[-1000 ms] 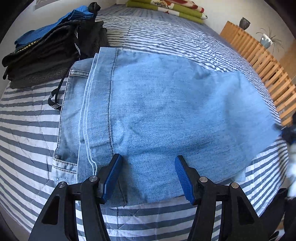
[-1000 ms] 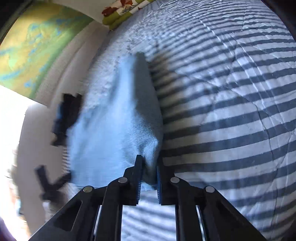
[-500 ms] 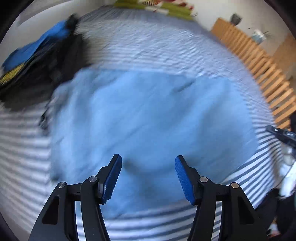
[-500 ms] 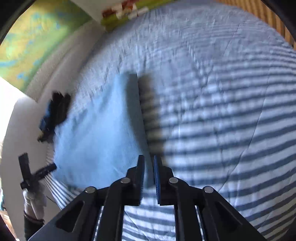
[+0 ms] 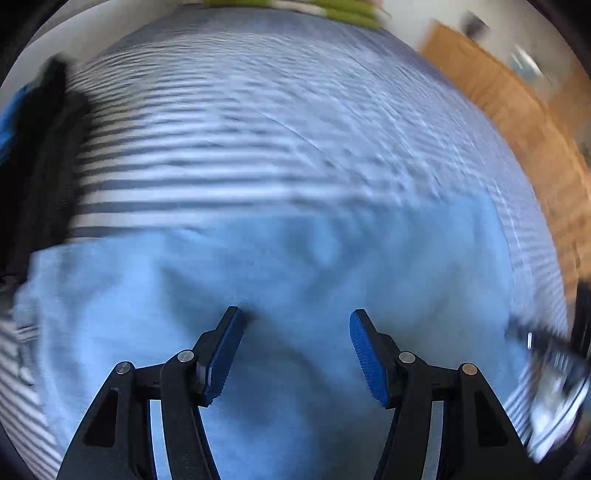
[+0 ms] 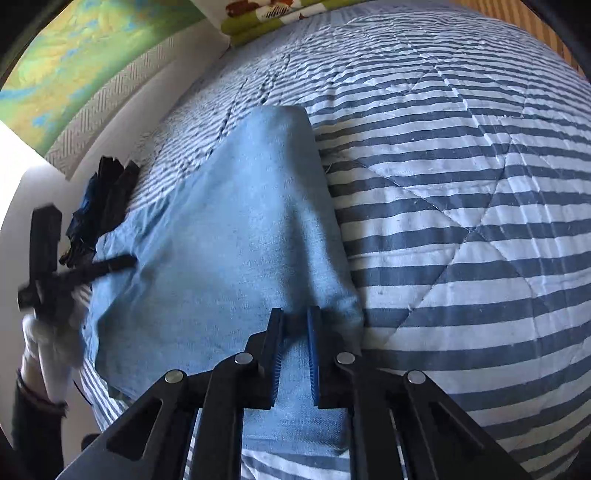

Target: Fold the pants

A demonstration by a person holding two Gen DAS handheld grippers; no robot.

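Light blue jeans (image 6: 229,258) lie folded flat on a blue-and-white striped quilt (image 6: 461,192). They sit directly below and ahead of both grippers.

Right gripper (image 6: 295,314): points steeply down at the near right corner of the jeans. Jaws nearly together and closing. A ridge of denim rises between the blue pads at the tips; gap still visible lower down between the pads, so a firm pinch is not clear. Right edge of the jeans runs away from this gripper, up the frame, ending at a rounded far corner. Bare quilt to the gripper's right.

Left gripper (image 5: 295,317): jaws spread well apart, nothing between the pads. It hangs over the middle of the denim (image 5: 280,280); cloth fills the lower half of its view, which is heavily motion-blurred. Striped quilt (image 5: 258,129) lies beyond the jeans' far edge.

In the right wrist view, the left gripper (image 6: 122,262) appears at far left, one black finger reaching over the jeans' left edge, held by a white-gloved hand (image 6: 44,339) with a dark sleeve below.

Stack of dark clothes (image 6: 99,206) on the quilt beyond the left gripper, against the wall; same pile (image 5: 33,166) is a dark blur at the left edge of the left wrist view.

Green patterned pillow (image 6: 269,14) at the far end of the bed. Wooden slatted piece (image 5: 517,129) to the right, blurred.
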